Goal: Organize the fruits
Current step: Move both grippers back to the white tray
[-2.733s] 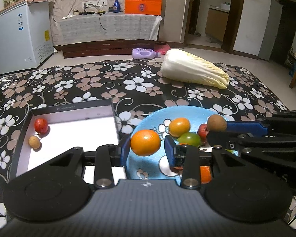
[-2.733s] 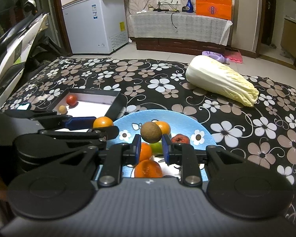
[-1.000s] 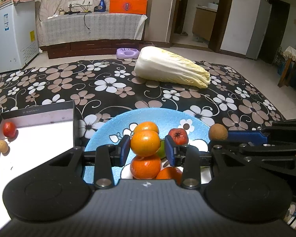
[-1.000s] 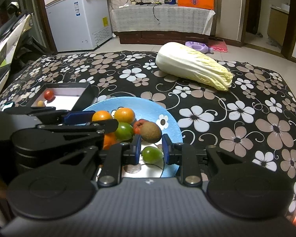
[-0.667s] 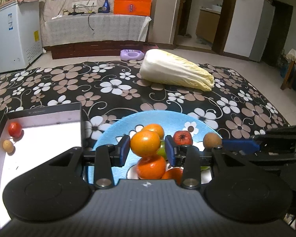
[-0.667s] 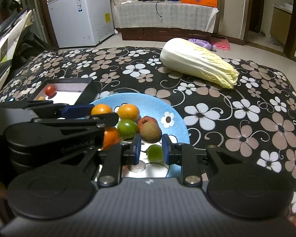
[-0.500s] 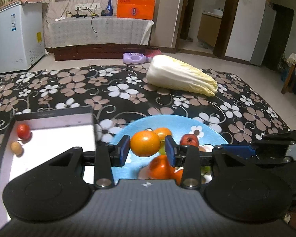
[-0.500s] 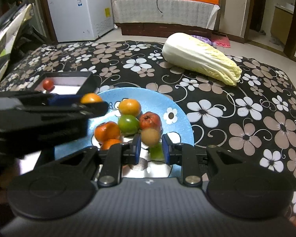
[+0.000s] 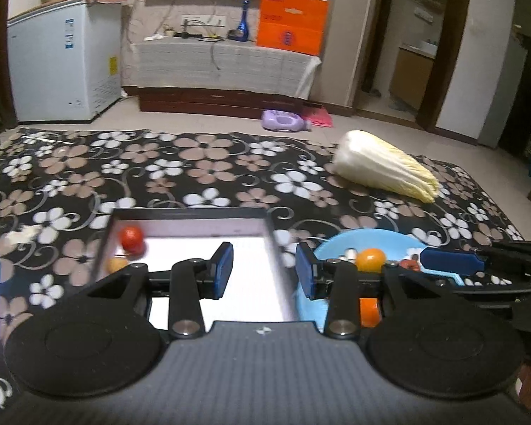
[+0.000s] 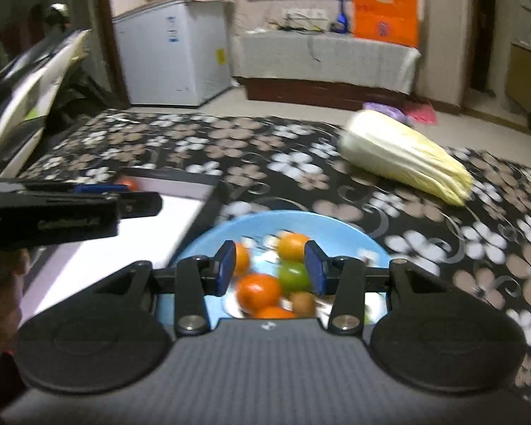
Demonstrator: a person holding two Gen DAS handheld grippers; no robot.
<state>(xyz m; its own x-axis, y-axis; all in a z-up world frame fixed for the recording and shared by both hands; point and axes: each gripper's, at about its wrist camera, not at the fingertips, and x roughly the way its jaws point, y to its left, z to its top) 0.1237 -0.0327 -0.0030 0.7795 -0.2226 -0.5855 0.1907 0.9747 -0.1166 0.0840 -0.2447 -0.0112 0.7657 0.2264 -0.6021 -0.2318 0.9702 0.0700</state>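
Blue plate (image 10: 336, 226) near the worktop's front edge holds the fruit. The right claw (image 10: 269, 264) hangs over it, jaws just opened and empty, with a brown fruit (image 10: 302, 301) lying beneath. The left claw (image 9: 264, 267) is apart and empty above the white box (image 9: 201, 228); probably best to take single outer fruits and close gently.

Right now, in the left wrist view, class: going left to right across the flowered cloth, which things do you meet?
Red fruit in the white tray → blue plate with an orange → cabbage.
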